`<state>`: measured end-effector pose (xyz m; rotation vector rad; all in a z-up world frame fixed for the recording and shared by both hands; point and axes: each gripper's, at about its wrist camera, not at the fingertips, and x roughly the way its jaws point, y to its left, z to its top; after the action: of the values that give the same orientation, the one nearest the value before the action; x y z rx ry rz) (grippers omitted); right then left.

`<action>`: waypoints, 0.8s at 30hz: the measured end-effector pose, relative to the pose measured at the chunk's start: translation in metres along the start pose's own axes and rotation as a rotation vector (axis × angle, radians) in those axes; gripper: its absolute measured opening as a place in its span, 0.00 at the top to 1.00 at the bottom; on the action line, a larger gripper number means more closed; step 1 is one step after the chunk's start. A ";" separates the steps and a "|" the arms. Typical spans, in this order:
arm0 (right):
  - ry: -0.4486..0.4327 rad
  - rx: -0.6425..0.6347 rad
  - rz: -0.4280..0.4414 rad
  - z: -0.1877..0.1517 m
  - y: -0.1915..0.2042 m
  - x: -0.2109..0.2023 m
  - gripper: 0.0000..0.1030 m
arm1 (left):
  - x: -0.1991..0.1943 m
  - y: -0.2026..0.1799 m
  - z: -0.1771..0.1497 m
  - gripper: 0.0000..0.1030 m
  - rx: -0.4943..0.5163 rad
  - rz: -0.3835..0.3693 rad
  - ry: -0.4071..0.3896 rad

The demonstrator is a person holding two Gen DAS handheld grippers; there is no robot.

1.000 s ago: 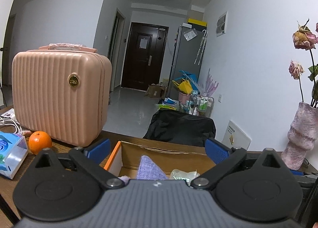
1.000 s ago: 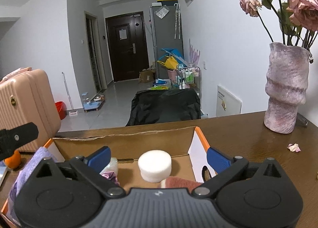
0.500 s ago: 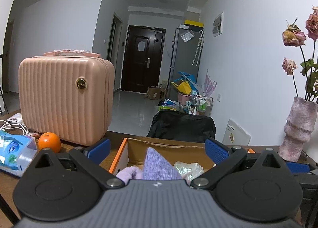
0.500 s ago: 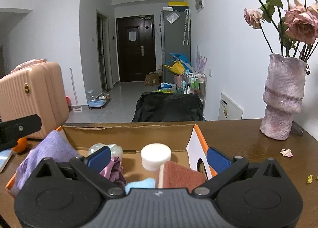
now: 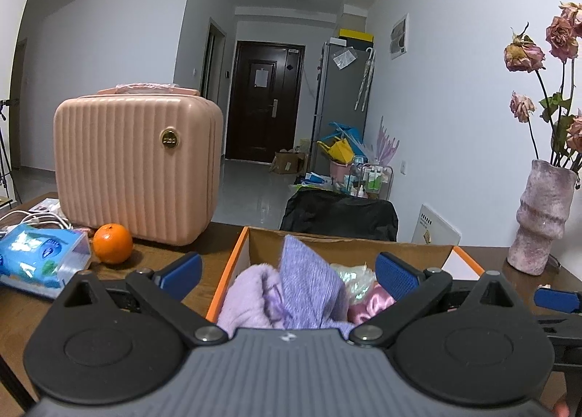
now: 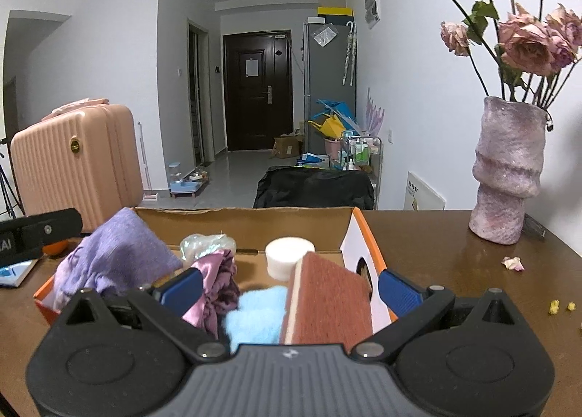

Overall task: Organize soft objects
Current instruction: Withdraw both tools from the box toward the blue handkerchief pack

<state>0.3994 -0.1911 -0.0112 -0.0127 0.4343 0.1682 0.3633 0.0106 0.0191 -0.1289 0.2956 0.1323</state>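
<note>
An open cardboard box (image 5: 349, 248) (image 6: 251, 224) with orange edges sits on the wooden table. It holds a purple knit cloth (image 5: 309, 286) (image 6: 120, 253), a lilac fuzzy cloth (image 5: 247, 293), a pink satin scrunchie (image 6: 214, 286) (image 5: 367, 308), a crinkly clear item (image 6: 207, 242), a white foam cylinder (image 6: 289, 257), a light blue fluffy piece (image 6: 254, 315) and a brown sponge (image 6: 331, 300). My left gripper (image 5: 287, 273) is open and empty above the box's left part. My right gripper (image 6: 289, 289) is open and empty above its right part.
A pink ribbed case (image 5: 134, 169), an orange (image 5: 112, 243) and a blue tissue pack (image 5: 40, 260) stand left of the box. A pink vase (image 6: 507, 169) with dried roses stands at the right. Petals (image 6: 513, 263) lie on the table (image 6: 436, 235).
Both grippers have risen and pulled back from the box, so more of its contents show. Both stay open and empty.
</note>
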 end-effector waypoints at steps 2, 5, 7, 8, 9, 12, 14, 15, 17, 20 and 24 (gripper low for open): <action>0.004 0.005 -0.001 -0.004 -0.002 -0.006 0.00 | -0.005 0.001 -0.003 0.00 0.000 0.002 0.006; 0.003 0.012 -0.003 -0.010 -0.004 -0.015 0.00 | -0.012 0.002 -0.006 0.00 0.000 0.001 0.013; 0.002 0.015 -0.002 -0.015 -0.006 -0.021 0.00 | -0.018 0.002 -0.009 0.00 -0.001 0.000 0.015; 0.001 0.016 -0.001 -0.017 -0.007 -0.024 0.00 | -0.020 0.003 -0.010 0.00 -0.001 0.000 0.017; 0.000 0.016 0.000 -0.020 -0.007 -0.028 0.00 | -0.023 0.003 -0.011 0.00 -0.001 -0.001 0.019; -0.003 0.013 0.002 -0.028 -0.008 -0.037 0.00 | -0.032 0.003 -0.016 0.00 0.002 -0.001 0.027; -0.005 0.009 -0.001 -0.034 -0.008 -0.044 0.00 | -0.037 0.004 -0.019 0.00 0.003 -0.003 0.033; -0.005 0.007 -0.002 -0.037 -0.009 -0.049 0.00 | -0.040 0.004 -0.021 0.00 0.004 -0.004 0.037; -0.009 0.008 -0.003 -0.042 -0.011 -0.056 0.00 | -0.046 0.004 -0.024 0.00 0.008 -0.006 0.044; -0.013 0.013 -0.007 -0.049 -0.017 -0.068 0.00 | -0.057 0.005 -0.028 0.00 0.011 -0.016 0.048; -0.020 0.000 -0.028 -0.062 -0.022 -0.083 0.00 | -0.071 0.004 -0.036 0.00 0.024 -0.017 0.052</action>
<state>0.3033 -0.2285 -0.0330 -0.0174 0.4139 0.1411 0.2853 0.0017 0.0060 -0.1113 0.3481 0.1091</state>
